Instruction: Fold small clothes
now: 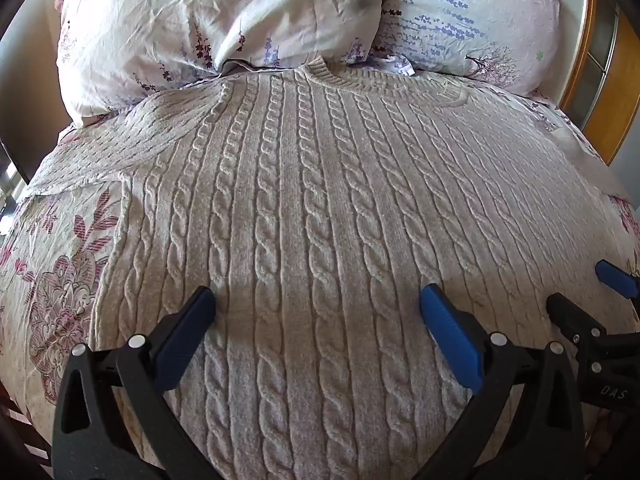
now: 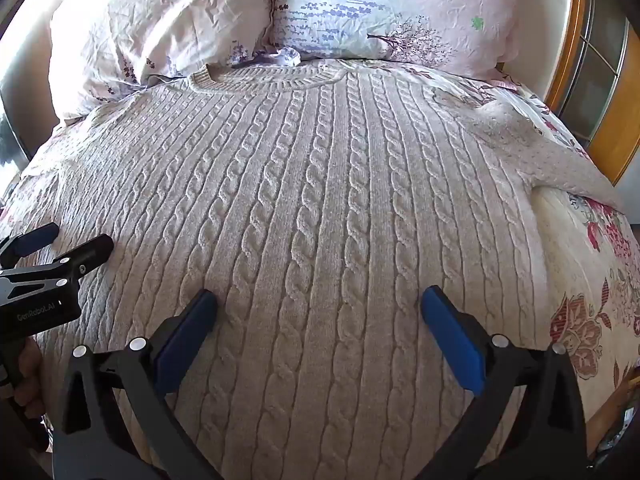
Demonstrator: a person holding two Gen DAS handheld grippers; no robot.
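A cream cable-knit sweater (image 1: 312,208) lies face up and spread flat on the bed (image 1: 52,280). Its collar (image 1: 320,74) is at the far end, touching the foot of the two floral pillows (image 1: 208,20). Its long axis, which the cable ribs follow, runs straight away from both grippers toward that collar.

The left hand-held gripper (image 1: 316,300) hovers over the lower body of the sweater, on the hem side of the collar, with its jaws spread wide and nothing between them. The right hand-held gripper (image 2: 318,300) does the same just beside it, also wide and empty. Each shows at the edge of the other's view, so the two sit side by side above the near half of the garment. Whether the blue pads (image 1: 448,332) touch the knit cannot be told.

Relative to the collar, one sleeve (image 1: 92,160) trails off to the left and the other sleeve (image 2: 540,148) to the right, lying over the floral cover toward the wooden headboard frame (image 2: 572,60). Each sleeve is therefore nearer the gripper on its own side.

No fold appears to be made yet. The next move likely turns on that sideways offset: each gripper would have to travel outward and up the ribs from its present spot to reach a sleeve or side edge, then carry it inward across the long axis.
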